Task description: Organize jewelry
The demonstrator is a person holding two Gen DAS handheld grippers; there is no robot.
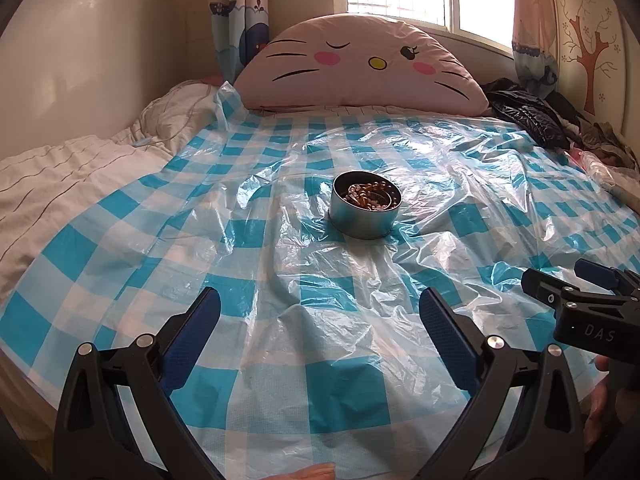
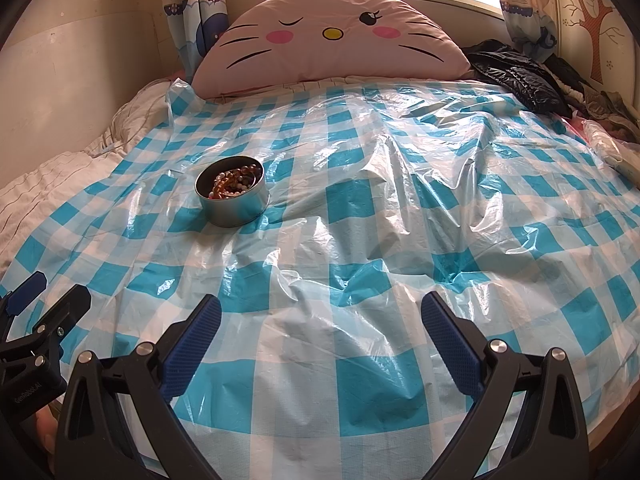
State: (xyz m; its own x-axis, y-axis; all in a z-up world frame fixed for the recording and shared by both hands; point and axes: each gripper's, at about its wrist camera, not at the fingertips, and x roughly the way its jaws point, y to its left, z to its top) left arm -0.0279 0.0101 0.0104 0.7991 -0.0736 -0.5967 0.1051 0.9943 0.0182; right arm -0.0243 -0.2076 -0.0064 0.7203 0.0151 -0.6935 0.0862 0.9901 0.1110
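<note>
My matt black plastic tongs (image 1: 320, 320) with rough blue pads (image 1: 448, 336), glossy crinkled plastic sheet (image 1: 280, 272), smooth shiny metal tin (image 1: 362, 222), glossy beads (image 1: 370, 196), soft cloth pillow (image 1: 360, 68)

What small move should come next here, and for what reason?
Probably nothing more than drawing both tongs back. The left tongs and right tongs are open and empty, the beaded jewelry already lies inside the round tin, and no loose piece shows on the checked plastic sheet.
</note>
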